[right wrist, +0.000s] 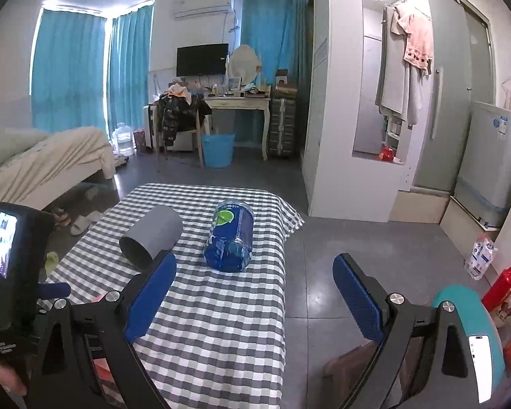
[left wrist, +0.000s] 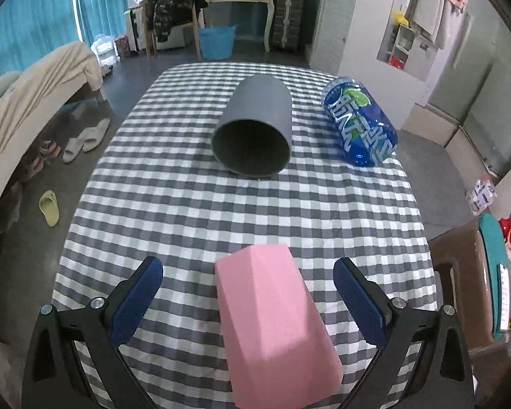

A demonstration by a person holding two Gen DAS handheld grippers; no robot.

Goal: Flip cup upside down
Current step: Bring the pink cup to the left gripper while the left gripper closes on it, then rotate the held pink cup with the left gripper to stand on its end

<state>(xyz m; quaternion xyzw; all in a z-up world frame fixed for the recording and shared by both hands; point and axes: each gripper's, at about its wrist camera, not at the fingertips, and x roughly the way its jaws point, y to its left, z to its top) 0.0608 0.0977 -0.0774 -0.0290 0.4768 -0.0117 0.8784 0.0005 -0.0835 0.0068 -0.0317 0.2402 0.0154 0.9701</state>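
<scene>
A grey cup (left wrist: 255,126) lies on its side on the checked tablecloth (left wrist: 187,211), its open mouth facing me; it also shows in the right wrist view (right wrist: 151,235). My left gripper (left wrist: 248,293) is open, its blue pads either side of a pink block (left wrist: 276,327) without touching it, well short of the cup. My right gripper (right wrist: 255,293) is open and empty, held over the table's right edge, nearer than the cup.
A blue bottle (left wrist: 361,119) lies on its side right of the cup, seen also in the right wrist view (right wrist: 230,238). A brown stool (left wrist: 460,272) stands right of the table. A bed (left wrist: 24,109) is at left, with slippers on the floor.
</scene>
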